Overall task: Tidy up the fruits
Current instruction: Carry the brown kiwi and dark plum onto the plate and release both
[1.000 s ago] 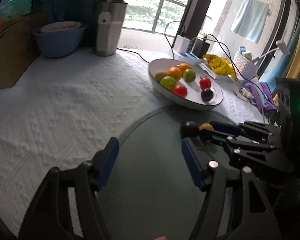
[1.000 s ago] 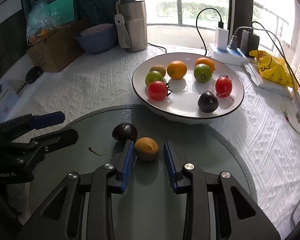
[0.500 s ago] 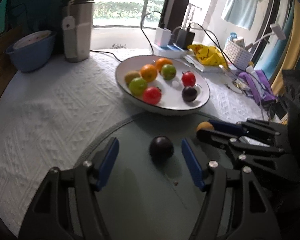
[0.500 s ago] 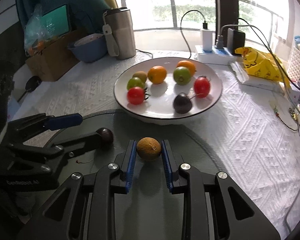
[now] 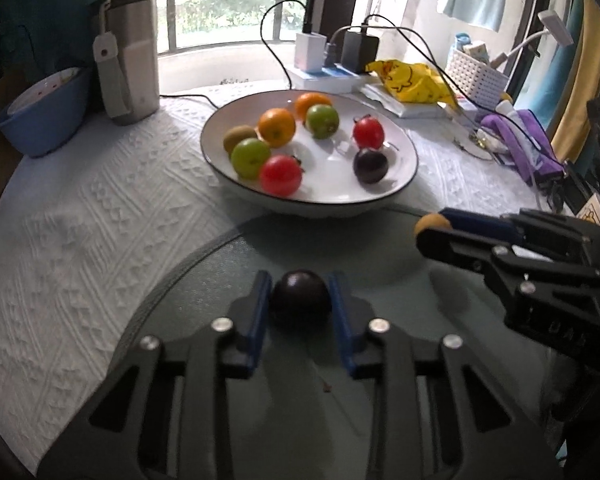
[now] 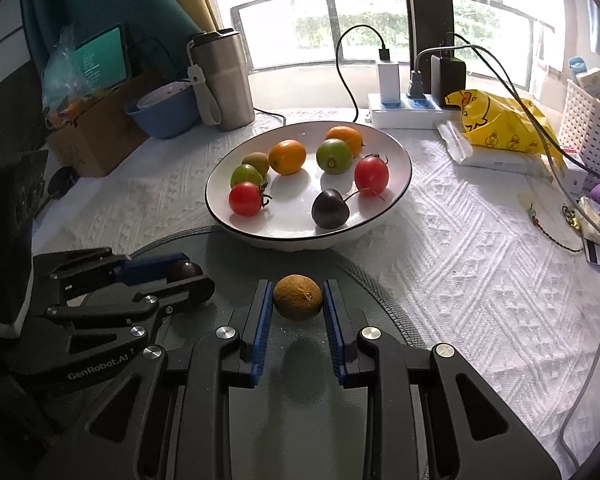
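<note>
My left gripper (image 5: 300,300) is shut on a dark purple plum (image 5: 300,296), held above the round grey glass mat (image 5: 380,264). My right gripper (image 6: 298,300) is shut on a small brown kiwi-like fruit (image 6: 298,297), lifted above the same mat (image 6: 380,304). The white bowl (image 5: 404,148) ahead holds several fruits: red tomatoes, green and orange citrus, a kiwi and another dark plum (image 5: 370,165). In the right wrist view the bowl (image 6: 220,184) lies just beyond the fruit. The left gripper (image 6: 188,276) with its plum shows at the left there; the right gripper (image 5: 432,228) shows at the right in the left view.
A steel tumbler (image 5: 130,60) and blue bowl (image 5: 44,120) stand at the back left. A power strip with chargers (image 6: 412,104), a yellow bag (image 6: 500,120), a white basket (image 6: 592,120) and cables lie at the back right. White textured cloth (image 5: 80,220) covers the table.
The left gripper closed on the dark plum on the mat and raised it. The right gripper, holding the brown fruit, rose and drew closer to the bowl.
</note>
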